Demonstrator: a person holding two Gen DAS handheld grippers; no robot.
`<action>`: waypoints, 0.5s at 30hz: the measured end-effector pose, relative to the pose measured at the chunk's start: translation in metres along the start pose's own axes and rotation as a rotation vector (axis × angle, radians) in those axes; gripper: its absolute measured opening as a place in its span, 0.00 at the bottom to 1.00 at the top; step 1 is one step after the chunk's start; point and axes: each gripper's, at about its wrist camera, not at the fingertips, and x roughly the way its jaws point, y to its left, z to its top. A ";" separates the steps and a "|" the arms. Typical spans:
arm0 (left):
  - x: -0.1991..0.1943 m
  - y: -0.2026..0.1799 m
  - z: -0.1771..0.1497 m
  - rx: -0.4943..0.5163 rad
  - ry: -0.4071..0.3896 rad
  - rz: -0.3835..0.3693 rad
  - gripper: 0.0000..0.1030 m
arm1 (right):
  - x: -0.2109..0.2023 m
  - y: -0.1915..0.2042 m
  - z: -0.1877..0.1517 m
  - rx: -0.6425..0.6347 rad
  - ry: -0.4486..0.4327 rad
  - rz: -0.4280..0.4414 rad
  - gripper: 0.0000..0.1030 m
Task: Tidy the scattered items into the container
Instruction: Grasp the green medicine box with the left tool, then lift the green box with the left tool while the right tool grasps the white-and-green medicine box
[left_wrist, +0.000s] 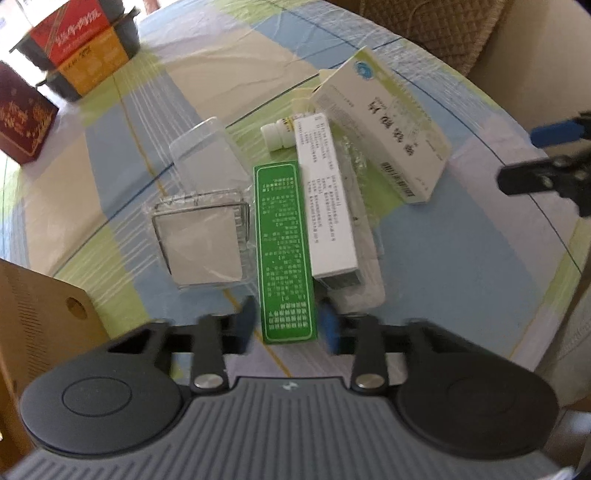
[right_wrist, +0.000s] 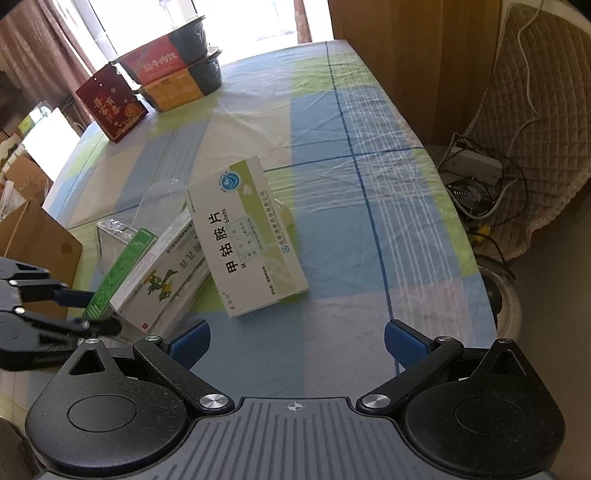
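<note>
Green carton (left_wrist: 286, 254), long and narrow, lies flat on the surface (left_wrist: 461, 266) with its near end between the blue pads of the left hand-held gripper (left_wrist: 288, 326). The pads flank it closely on both sides; motion blur hides whether they press on it, so I cannot tell if the grasp is made. Beside the carton to the right lies a white carton (left_wrist: 325, 199), a small white bottle (left_wrist: 275, 137) at its far end, and a larger white-and-green box (left_wrist: 388, 133) propped at a tilt over the pile. To the left sits a clear plastic container (left_wrist: 201, 240), its lid (left_wrist: 207, 155) hinged back; through the clear walls nothing shows inside it, though glare makes this uncertain. Right hand-held gripper (right_wrist: 295, 345) hangs released, jaws spread wide over bare cloth, just short of the larger box. Judgement: step in hand is the pick of the green carton by the left side. Next move calls for a firm pinch, a lift clear of the white carton alongside, then a short carry left to the container. The carton looks longer than the container's mouth, so it may need to go in angled.
</note>
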 end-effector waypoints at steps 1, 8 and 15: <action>0.000 0.001 -0.002 -0.017 -0.007 -0.003 0.25 | 0.000 0.000 0.000 -0.002 -0.001 0.000 1.00; -0.002 0.001 -0.017 -0.085 -0.007 0.006 0.25 | -0.001 0.001 -0.002 -0.002 -0.002 0.006 1.00; -0.003 0.001 -0.029 -0.151 -0.005 0.008 0.35 | 0.001 0.006 -0.002 -0.022 0.000 0.008 1.00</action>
